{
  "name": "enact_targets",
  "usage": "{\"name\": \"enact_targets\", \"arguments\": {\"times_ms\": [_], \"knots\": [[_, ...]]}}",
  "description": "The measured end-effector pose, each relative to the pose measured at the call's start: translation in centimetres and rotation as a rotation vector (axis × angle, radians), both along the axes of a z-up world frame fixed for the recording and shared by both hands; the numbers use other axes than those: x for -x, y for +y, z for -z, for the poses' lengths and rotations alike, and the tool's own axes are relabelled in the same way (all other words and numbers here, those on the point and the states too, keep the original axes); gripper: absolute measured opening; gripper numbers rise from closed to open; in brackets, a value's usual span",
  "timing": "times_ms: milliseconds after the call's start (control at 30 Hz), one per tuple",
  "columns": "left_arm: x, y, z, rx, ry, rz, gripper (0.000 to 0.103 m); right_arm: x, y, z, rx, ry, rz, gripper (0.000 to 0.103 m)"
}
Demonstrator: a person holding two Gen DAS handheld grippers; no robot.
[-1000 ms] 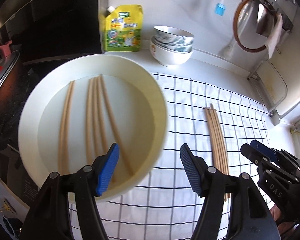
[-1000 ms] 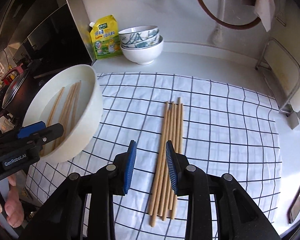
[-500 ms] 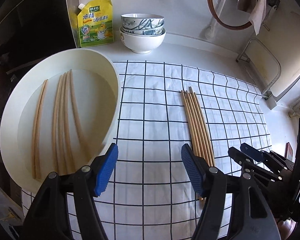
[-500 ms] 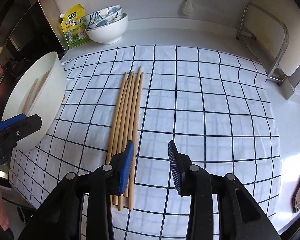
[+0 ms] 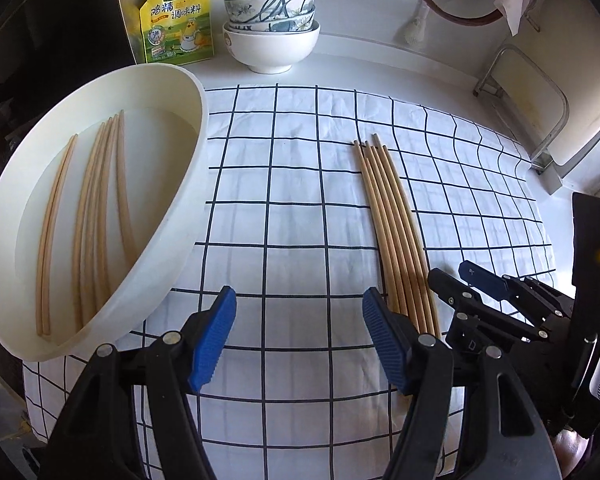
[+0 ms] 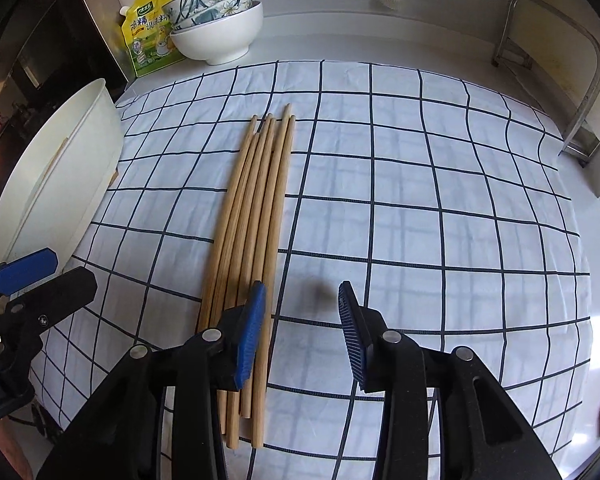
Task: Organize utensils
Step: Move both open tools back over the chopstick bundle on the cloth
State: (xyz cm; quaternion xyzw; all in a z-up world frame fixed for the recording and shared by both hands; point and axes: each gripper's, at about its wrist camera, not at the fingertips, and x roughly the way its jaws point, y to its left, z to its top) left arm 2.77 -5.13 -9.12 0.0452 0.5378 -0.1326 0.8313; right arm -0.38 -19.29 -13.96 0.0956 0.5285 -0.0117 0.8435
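Nearest, ribbed blue pads of the left gripper (image 5: 296, 334) apart over bare cloth; right gripper (image 6: 302, 334) jaws apart too, empty. At 11 o'clock of it, round wooden chopsticks (image 6: 252, 232) side by side on checked cloth (image 6: 420, 200) — more lying in the smooth white basin (image 5: 172, 208) at 9.

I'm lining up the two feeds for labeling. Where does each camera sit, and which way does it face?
Left wrist: on the left gripper, angled down at the checked cloth, white basin at left; the right gripper shows at right.
Right wrist: on the right gripper, angled down, the bundle of chopsticks just left of its open jaws; the left gripper shows at left.
Shared: cloth, chopsticks, basin, stacked bowls, yellow pouch.
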Motion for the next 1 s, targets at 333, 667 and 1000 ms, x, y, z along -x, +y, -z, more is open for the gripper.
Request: {"name": "enact_targets", "arguments": {"times_ms": [333,667,1000], "knots": [[0.0,-0.6,1.0,-0.006,0.016,0.006,0.065,-0.1,-0.1,0.1,0.016,-0.005,-0.016,0.037],[-0.1,-3.1,2.7,-0.002,0.029,0.039,0.066,1.0,-3.1,0.1,0.011,-0.008,0.039,0.037],[-0.4,-4.7,4.6,-0.024,0.049,0.045,0.067,1.9,-4.4,-0.1,-0.007,-0.026,0.054,0.037]]}}
